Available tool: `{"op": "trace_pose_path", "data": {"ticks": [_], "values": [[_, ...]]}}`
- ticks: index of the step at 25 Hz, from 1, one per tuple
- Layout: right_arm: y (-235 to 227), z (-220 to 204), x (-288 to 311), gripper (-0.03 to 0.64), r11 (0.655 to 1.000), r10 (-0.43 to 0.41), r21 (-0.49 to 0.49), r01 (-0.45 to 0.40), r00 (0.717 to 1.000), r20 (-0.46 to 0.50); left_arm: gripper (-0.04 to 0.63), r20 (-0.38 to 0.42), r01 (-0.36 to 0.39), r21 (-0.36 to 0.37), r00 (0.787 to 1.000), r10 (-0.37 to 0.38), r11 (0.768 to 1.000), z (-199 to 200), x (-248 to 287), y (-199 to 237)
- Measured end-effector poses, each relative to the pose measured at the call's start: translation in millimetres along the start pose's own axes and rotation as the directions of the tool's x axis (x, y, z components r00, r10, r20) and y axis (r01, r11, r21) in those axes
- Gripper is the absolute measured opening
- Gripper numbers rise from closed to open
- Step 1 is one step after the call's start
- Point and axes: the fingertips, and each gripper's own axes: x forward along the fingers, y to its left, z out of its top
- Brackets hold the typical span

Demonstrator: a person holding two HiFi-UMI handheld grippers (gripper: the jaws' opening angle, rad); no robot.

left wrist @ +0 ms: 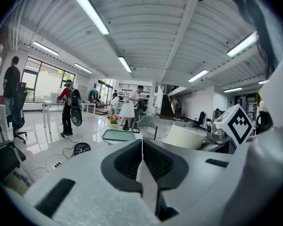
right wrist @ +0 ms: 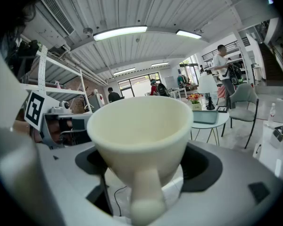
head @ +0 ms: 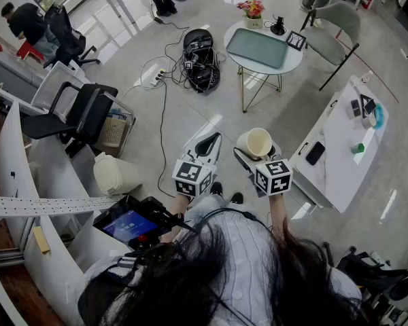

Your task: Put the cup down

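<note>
We hold a cream-coloured handled cup (right wrist: pixel 139 126) in our right hand-held gripper (head: pixel 257 156). Its jaws stand wide and press on the cup's sides, handle towards us, in the air above the pale floor (head: pixel 211 111). At nine o'clock of it, our left hand-held gripper (head: pixel 207 147) has its jaws closed together on nothing. A long white tabletop (head: pixel 336 172) lies at three o'clock, and a round white tabletop (head: pixel 296 60) at twelve.
</note>
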Motion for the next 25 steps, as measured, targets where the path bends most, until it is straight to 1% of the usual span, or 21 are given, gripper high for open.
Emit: {"op": "trace_pose_path", "data": {"ticks": [3,6,9,13,16,25], "values": [[-8,4,7,0.428,1.000,-0.016,-0.020,0.016,1.000,-0.006,0.018,0.014,0.014,0.050,1.000,-0.014,0.999,11,11,5],[-10,10,11,0.428,0.999,-0.032,-0.031,0.031,0.999,-0.003,0.018,0.041,0.018,0.069,0.999,-0.021,0.997,26,19,13],[-9,14,13,0.428,0.998,-0.047,-0.034,0.047,0.999,0.003,0.018,0.044,0.027,0.102,0.999,-0.032,0.994,30,25,19],[-6,21,17,0.428,0.997,-0.059,-0.052,0.060,0.998,0.016,0.018,0.053,-0.004,0.165,0.999,-0.005,0.986,32,29,31],[-4,26,20,0.428,0.998,-0.057,-0.034,0.057,0.998,0.024,0.018,0.058,-0.003,0.162,0.998,-0.006,0.987,32,31,37],[12,35,42,0.428,0.998,-0.058,-0.035,0.060,0.998,0.029,0.018,0.046,0.018,0.131,0.999,-0.024,0.991,23,25,57]]}}
